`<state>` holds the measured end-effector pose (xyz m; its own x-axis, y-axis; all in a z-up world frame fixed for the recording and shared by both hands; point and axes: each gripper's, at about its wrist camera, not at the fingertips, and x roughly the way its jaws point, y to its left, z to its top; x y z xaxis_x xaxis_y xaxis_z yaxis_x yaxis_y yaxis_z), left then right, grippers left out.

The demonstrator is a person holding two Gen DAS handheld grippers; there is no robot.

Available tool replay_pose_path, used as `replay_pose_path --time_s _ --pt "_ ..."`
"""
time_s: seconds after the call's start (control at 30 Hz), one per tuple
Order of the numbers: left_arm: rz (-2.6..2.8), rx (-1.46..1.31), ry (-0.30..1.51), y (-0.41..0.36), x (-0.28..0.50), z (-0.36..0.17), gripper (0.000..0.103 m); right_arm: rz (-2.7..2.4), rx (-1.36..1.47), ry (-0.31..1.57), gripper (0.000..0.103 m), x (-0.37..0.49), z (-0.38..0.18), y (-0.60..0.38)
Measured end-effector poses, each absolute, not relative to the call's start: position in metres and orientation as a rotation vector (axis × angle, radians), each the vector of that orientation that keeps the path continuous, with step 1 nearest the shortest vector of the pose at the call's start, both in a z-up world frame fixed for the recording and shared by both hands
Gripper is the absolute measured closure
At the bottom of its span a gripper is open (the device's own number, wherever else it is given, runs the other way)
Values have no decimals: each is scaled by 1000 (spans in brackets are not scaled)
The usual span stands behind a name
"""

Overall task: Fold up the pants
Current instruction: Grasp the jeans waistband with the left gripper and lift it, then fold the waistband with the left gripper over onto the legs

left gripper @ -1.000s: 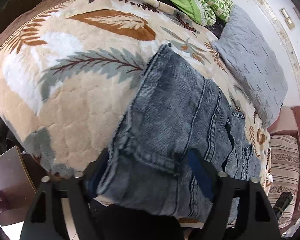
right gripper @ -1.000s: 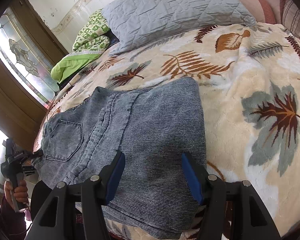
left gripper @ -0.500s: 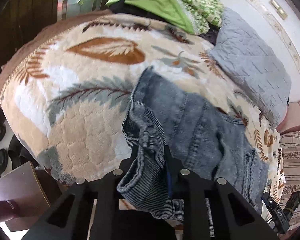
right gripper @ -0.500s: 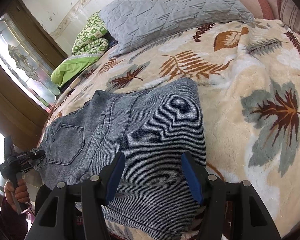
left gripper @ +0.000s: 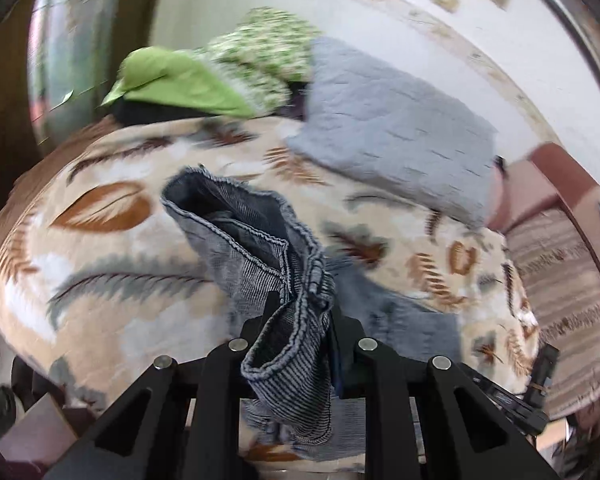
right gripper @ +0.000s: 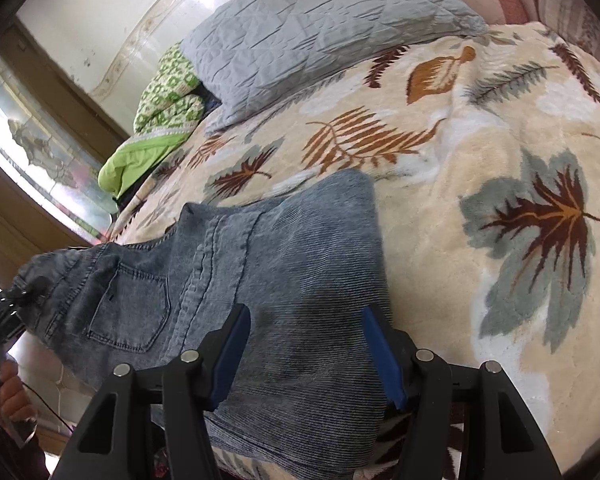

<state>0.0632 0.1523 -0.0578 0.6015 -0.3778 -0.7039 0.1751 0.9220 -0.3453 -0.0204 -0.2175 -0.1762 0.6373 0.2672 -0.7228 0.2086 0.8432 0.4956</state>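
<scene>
Grey-blue jeans (right gripper: 292,240) lie folded on a leaf-patterned blanket (right gripper: 460,152), back pocket up. My left gripper (left gripper: 300,320) is shut on a bunched end of the jeans (left gripper: 252,248) and holds it raised above the bed, the cloth hanging open beyond the fingers. In the right wrist view the left gripper (right gripper: 20,292) shows at the far left, pulling up the waist end, with a hand (right gripper: 8,392) below it. My right gripper (right gripper: 305,320) stands open low over the folded leg part, its blue pads (right gripper: 236,340) apart on either side of the denim.
A grey quilted pillow (right gripper: 320,32) and a green patterned quilt (right gripper: 164,96) lie at the head of the bed. A striped sofa (left gripper: 560,280) stands beyond the bed's far side. The bed's edge drops off at the left, toward a wooden glazed door (right gripper: 40,152).
My left gripper closed on the end of the jeans and rose, lifting that cloth off the blanket. The right gripper stayed over the folded leg, still open.
</scene>
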Motion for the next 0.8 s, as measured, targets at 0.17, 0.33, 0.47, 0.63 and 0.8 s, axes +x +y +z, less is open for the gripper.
replay_pose_path --time_s 0.17,0.33,0.47,0.63,0.8 --pt "-472 -154 862 83 55 -37 83 -14 668 876 41 -23 -177 -241" --pt "-631 -56 912 3 38 -43 83 -77 793 859 40 -28 -183 -276" --pt "-703 11 1011 -61 25 -81 83 -149 876 827 40 -37 -187 -309" --pt "-695 140 1110 -110 10 -150 84 -167 979 805 41 -47 -196 -336" --pt "-745 163 1104 -110 8 -141 81 -107 959 793 40 -42 -189 -333"
